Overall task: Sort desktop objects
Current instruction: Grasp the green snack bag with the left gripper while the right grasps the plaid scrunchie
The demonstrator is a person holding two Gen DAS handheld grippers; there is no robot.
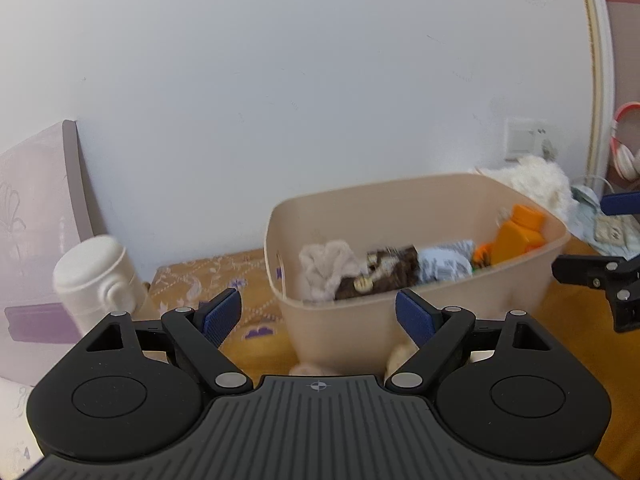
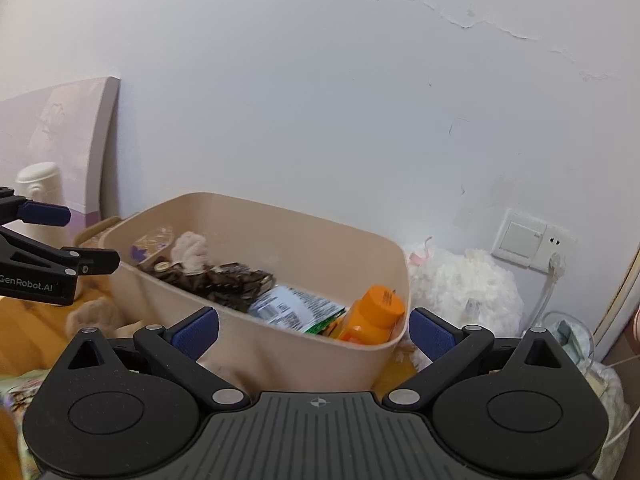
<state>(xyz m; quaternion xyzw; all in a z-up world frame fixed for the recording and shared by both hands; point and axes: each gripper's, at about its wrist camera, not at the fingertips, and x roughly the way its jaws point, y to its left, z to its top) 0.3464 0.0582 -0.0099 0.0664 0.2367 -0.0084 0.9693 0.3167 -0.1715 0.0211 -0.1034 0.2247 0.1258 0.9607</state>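
A beige plastic bin (image 1: 344, 320) (image 2: 280, 356) stands on the orange patterned cloth by the wall. Inside lie an orange bottle (image 1: 520, 234) (image 2: 372, 314), a printed packet (image 1: 444, 262) (image 2: 296, 308), a dark brown furry item (image 1: 384, 274) (image 2: 224, 282) and a pale fluffy piece (image 1: 326, 266) (image 2: 188, 250). My left gripper (image 1: 318, 316) is open in front of the bin, nothing between its blue pads. My right gripper (image 2: 314, 334) is open wide before the bin, also empty. Each gripper shows at the edge of the other's view, the right gripper (image 1: 600, 240) and the left gripper (image 2: 68, 236).
A white lidded jar (image 1: 94, 276) (image 2: 36, 180) stands left of the bin beside a pale lilac board (image 1: 36, 208) leaning on the wall. A white fluffy toy (image 2: 464, 292) (image 1: 536, 180) sits right of the bin under a wall socket (image 2: 532, 238). A beige plush (image 2: 96, 316) lies in front.
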